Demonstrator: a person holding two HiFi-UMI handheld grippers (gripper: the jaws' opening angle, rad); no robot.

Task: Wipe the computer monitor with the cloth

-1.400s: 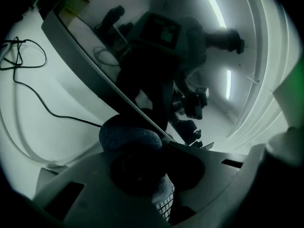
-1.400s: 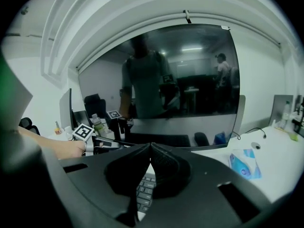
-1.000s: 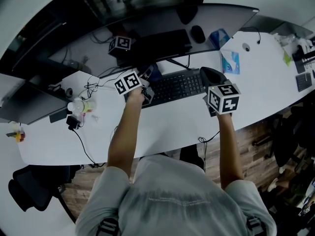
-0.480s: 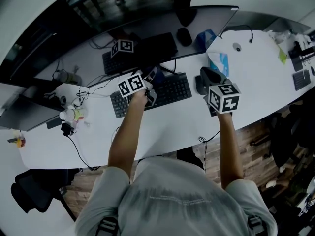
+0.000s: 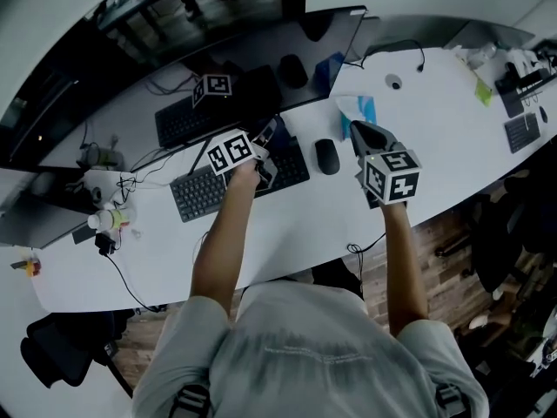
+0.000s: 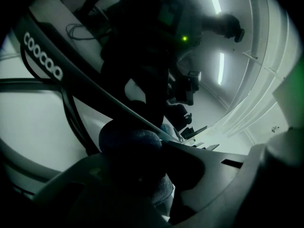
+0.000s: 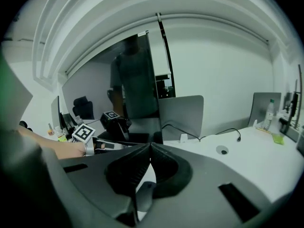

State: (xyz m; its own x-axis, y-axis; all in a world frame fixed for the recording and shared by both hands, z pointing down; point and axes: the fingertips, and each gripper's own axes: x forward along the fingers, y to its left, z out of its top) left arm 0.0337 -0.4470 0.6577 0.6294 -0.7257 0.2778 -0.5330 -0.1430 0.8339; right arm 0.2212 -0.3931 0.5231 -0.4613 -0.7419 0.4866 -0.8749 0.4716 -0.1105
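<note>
The wide dark monitor (image 5: 122, 68) stands along the back of the white desk (image 5: 296, 225) and mirrors the desk. My left gripper (image 5: 265, 146) is at the screen's lower edge, above the keyboard's right part, shut on a dark blue cloth (image 5: 273, 132). The left gripper view has the bunched cloth (image 6: 130, 144) between the jaws and against the glossy screen (image 6: 142, 56). Right of the mouse, my right gripper (image 5: 365, 133) hovers shut and holds nothing. Its own view shows the right gripper (image 7: 149, 146) with jaws meeting, and the monitor (image 7: 135, 80) ahead to the left.
A black keyboard (image 5: 209, 190) and a mouse (image 5: 326, 156) lie before the monitor. A blue tissue pack (image 5: 359, 107) sits behind the right gripper. Cables and a small bottle (image 5: 106, 219) clutter the desk's left. A second screen (image 7: 183, 115) stands right of the monitor.
Both grippers and my head have shifted right along the desk. The left gripper carried the cloth from the keyboard's left end to its right part, along the screen's lower edge.
</note>
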